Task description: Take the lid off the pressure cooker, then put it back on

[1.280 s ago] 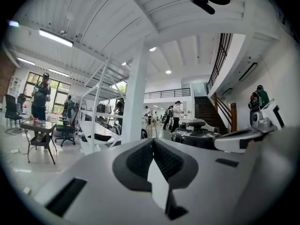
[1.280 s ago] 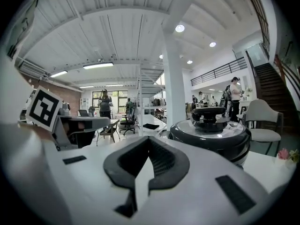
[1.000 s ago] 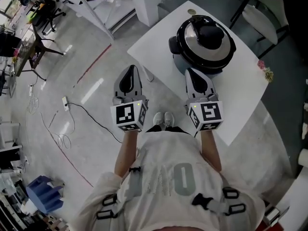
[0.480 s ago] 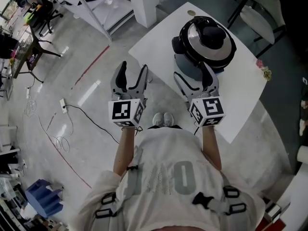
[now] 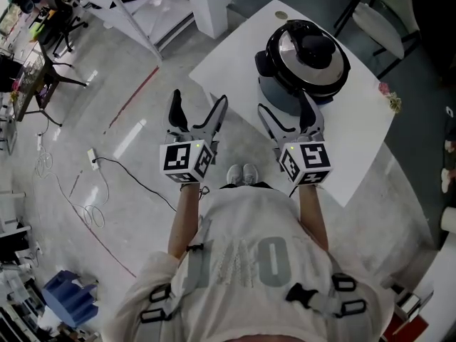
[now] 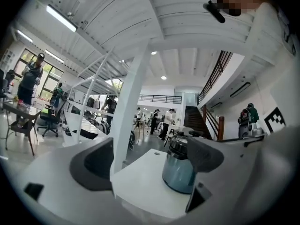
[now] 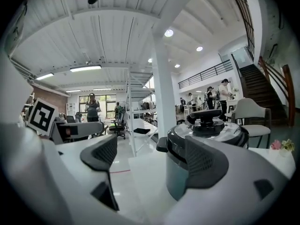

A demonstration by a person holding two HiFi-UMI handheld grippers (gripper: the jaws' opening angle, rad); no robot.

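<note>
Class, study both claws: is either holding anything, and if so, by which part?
Nothing is held. The left claw and right claw have just been opening, empty; the lid sits untouched on the pressure cooker.

Head view: right tongs (image 5: 283, 102) cover the lower front of the cooker (image 5: 303, 52) and the surface (image 5: 228, 66) edge beneath them. Both hands are hidden behind the marker cubes (image 5: 187, 159). Chair (image 5: 388, 20) is cut off by the top-right edge. Small round thing (image 5: 283, 14) at the surface's far corner is too small to tell. Left gripper view: cooker's right side is hidden behind the jaw on that view's right. Right gripper view: the jaw on that view's right covers the cooker's lower right, and its base is out of sight. Background people (image 7: 92, 108) are too small for detail.
</note>
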